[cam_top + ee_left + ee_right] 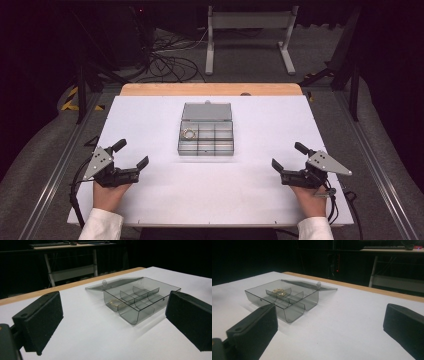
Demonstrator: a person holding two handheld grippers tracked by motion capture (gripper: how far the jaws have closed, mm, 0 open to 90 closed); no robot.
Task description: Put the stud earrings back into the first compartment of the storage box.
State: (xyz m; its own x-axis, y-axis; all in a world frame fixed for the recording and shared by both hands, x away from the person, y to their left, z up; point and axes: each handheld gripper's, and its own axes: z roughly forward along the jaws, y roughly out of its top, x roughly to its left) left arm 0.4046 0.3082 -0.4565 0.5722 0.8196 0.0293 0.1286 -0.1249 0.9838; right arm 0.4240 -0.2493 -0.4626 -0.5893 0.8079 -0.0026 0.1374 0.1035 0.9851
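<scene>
Both the left gripper [131, 154] and right gripper [286, 156] are held spread and empty, well apart from the open smoked-plastic compartment box [206, 136] at table centre, ring [189, 133] in its far-left cell; approach judged next, probably lid closure.

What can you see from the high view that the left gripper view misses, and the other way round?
The high view alone takes in both hands, the left hand-held gripper and the right hand-held gripper, each resting open at its side of the white table, apart from the box. The left gripper view alone looks low across the table, with that gripper's two black jaws spread wide up close and a desk in the dark behind. Both show the smoky clear compartment box with its lid laid open, and the gold ring in one compartment.
</scene>
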